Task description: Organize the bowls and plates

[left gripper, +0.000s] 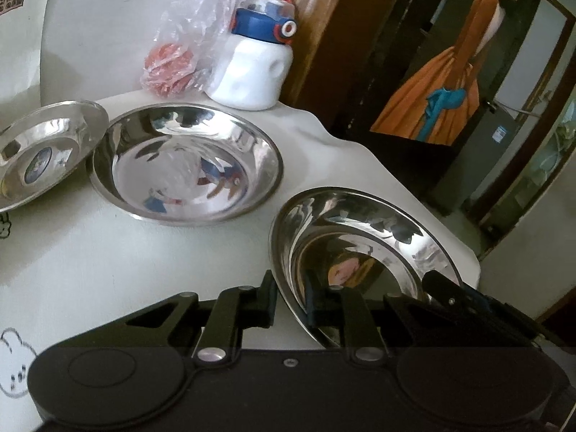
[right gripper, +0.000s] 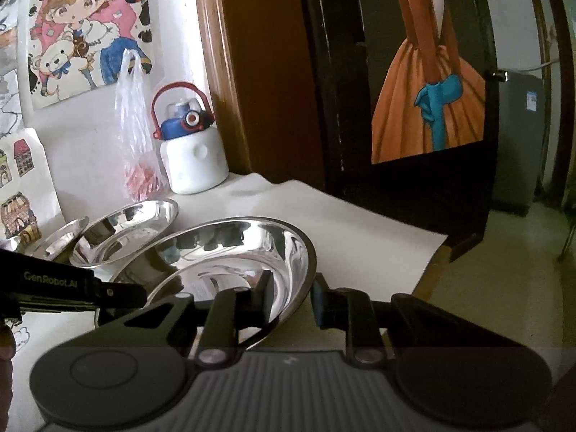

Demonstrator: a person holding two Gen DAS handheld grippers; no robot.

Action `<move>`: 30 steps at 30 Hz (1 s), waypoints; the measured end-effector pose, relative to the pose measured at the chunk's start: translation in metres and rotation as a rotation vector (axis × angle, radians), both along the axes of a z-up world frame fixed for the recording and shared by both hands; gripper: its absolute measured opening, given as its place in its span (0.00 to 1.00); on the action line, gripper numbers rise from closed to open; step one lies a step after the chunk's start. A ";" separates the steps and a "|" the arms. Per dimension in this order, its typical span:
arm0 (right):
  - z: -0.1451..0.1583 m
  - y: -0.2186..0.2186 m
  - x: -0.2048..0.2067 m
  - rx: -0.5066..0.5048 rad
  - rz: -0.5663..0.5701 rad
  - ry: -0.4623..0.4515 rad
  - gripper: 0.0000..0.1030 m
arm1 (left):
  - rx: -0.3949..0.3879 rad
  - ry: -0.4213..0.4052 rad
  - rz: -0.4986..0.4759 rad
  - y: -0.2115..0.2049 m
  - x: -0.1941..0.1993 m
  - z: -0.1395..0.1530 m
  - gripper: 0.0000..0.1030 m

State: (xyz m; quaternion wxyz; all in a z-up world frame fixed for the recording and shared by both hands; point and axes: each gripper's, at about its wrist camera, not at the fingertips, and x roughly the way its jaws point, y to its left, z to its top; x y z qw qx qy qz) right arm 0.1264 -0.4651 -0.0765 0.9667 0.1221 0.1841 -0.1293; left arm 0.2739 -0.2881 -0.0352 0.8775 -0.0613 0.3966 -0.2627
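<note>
A shiny steel bowl [left gripper: 360, 237] [right gripper: 234, 248] sits tilted near the right corner of the white table [left gripper: 108, 252]. My left gripper [left gripper: 291, 304] is shut on its near rim, one finger outside and one inside. My right gripper [right gripper: 293, 298] is shut on the opposite rim of the same bowl, and it shows in the left wrist view as a black tip [left gripper: 444, 289]. A second steel bowl [left gripper: 187, 162] [right gripper: 126, 226] rests further back. A small steel plate [left gripper: 43, 151] [right gripper: 66, 237] with a round sticker leans beside that bowl at the far left.
A white bottle [left gripper: 252, 72] [right gripper: 194, 158] with a blue lid and a clear plastic bag [left gripper: 172, 68] holding something red stand against the back wall. The table edge [left gripper: 450, 226] drops off just right of the held bowl. A dark door [right gripper: 414, 198] with a painted orange dress stands beyond.
</note>
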 end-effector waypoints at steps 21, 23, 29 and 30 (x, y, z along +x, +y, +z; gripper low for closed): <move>0.046 0.075 0.134 -0.124 0.212 -0.030 0.24 | 0.006 -0.148 0.225 0.071 0.045 0.045 0.16; 0.042 0.078 0.141 -0.131 0.222 -0.019 0.24 | 0.023 -0.156 0.238 0.073 0.056 0.045 0.16; 0.035 0.083 0.149 -0.152 0.228 0.008 0.25 | 0.077 -0.144 0.249 0.077 0.078 0.036 0.16; 0.034 0.083 0.150 -0.153 0.227 0.011 0.25 | 0.081 -0.148 0.247 0.078 0.079 0.035 0.16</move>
